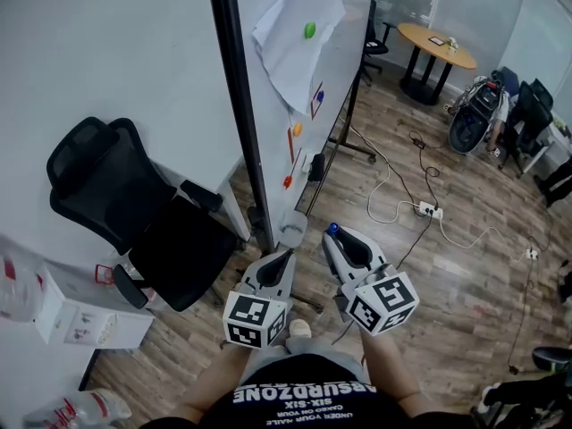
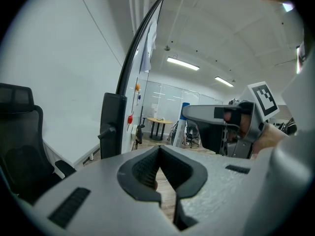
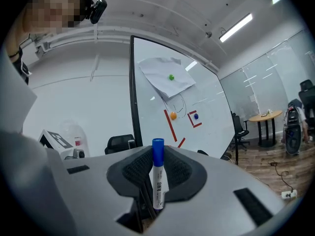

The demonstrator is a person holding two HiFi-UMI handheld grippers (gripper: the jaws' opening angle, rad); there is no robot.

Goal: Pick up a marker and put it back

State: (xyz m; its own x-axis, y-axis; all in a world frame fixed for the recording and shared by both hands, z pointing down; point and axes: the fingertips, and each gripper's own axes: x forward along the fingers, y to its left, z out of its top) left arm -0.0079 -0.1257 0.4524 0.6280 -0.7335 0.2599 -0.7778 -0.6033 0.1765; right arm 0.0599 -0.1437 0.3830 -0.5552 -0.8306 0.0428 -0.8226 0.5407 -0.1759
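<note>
Whiteboard [image 1: 295, 79] on rolling stand dead ahead of your left gripper [image 1: 290, 232], black frame edge-on. Black office chair [image 1: 116, 204] left of it, by white wall [image 1: 107, 52]. Wood plank floor [image 1: 465, 293] below. Beyond your right gripper [image 1: 335, 236]: power strip [image 1: 427, 209] with white cable on floor, round wooden table [image 1: 436, 45] far off, glass partition [image 1: 483, 7] behind. Ceiling strip lights [image 2: 183, 64] on.

Grey hand-held grippers [image 1: 291, 232] [image 1: 332, 231], marker-patterned cubes [image 1: 256, 319]; black lettered T-shirt [image 1: 299, 404].

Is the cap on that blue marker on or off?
On. The marker stands upright between the jaws of the right gripper, and its blue cap sits over the tip, at the top.
</note>
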